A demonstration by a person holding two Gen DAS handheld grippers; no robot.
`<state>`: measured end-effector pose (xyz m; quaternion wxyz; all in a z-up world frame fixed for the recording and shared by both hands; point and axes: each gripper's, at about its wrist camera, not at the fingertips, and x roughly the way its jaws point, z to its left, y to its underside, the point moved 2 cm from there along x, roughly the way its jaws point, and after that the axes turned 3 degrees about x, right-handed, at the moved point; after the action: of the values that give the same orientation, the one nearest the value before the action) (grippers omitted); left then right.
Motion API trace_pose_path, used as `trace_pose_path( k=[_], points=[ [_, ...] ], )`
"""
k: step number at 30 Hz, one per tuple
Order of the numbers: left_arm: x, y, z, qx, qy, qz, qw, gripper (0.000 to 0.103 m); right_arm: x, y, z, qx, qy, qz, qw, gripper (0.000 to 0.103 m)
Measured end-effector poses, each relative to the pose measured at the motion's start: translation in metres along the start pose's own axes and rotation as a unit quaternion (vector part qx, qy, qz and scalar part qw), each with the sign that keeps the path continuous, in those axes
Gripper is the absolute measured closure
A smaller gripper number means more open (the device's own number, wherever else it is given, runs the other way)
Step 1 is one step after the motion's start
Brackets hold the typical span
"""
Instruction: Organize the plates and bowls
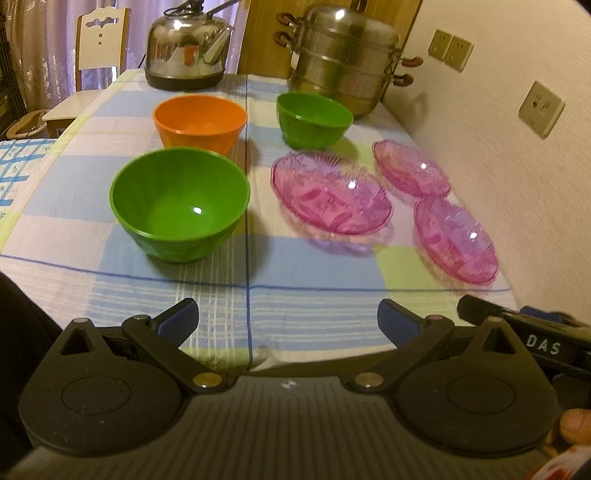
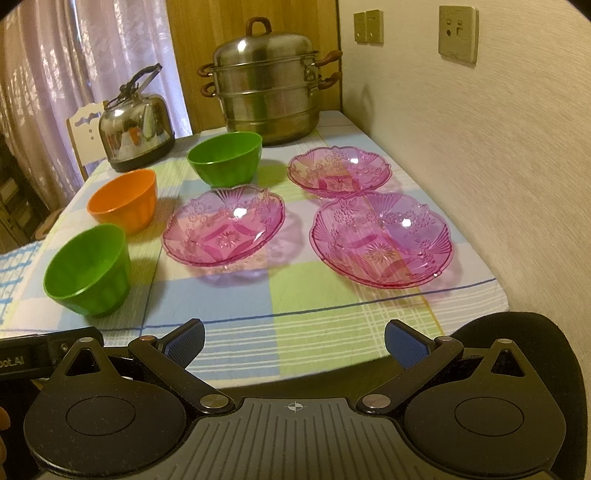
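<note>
Left wrist: near green bowl (image 1: 180, 203) ahead of empty tool (image 1: 286, 319).

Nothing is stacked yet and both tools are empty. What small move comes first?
Probably bring the right tool, open and empty, forward to the rim of the nearest pink plate. All three plates lie apart on that side, and this one sits closest to it.

A checked tablecloth (image 2: 314, 295) covers the table beside a textured wall (image 2: 498, 147) with sockets (image 2: 458, 33); curtains (image 2: 55, 74) hang behind.
</note>
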<state>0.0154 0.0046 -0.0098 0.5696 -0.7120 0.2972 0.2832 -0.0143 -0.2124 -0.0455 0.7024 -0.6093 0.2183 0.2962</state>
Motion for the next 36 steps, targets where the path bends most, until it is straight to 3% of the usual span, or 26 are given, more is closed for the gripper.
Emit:
trace_pose_path(
  k=[7,13,18,26,30,36],
  points=[
    [-0.009,-0.043,0.0,0.005,0.046,-0.039,0.9982,0.001,0.003,-0.023,-0.007,0.041,-0.008,-0.01,0.999,0.0],
    [0.014,-0.096,-0.001,0.042,0.085,-0.061,0.9937,0.001,0.015,-0.04,-0.01,0.08,-0.022,-0.014,0.996,0.0],
    [0.043,-0.128,-0.004,0.101,0.074,-0.086,0.9884,0.001,0.035,-0.05,-0.002,0.103,-0.034,-0.016,0.994,0.0],
    [0.12,-0.155,-0.009,0.141,0.073,-0.033,0.9869,0.001,0.084,-0.064,-0.004,0.147,-0.043,-0.01,0.988,0.001],
    [0.152,-0.166,-0.009,0.127,0.085,-0.006,0.9883,0.007,0.112,-0.07,-0.007,0.155,-0.05,0.008,0.987,0.023],
    [0.185,-0.164,-0.007,0.13,0.083,0.018,0.9879,0.013,0.137,-0.064,-0.011,0.168,-0.05,0.025,0.984,0.039]
  ],
)
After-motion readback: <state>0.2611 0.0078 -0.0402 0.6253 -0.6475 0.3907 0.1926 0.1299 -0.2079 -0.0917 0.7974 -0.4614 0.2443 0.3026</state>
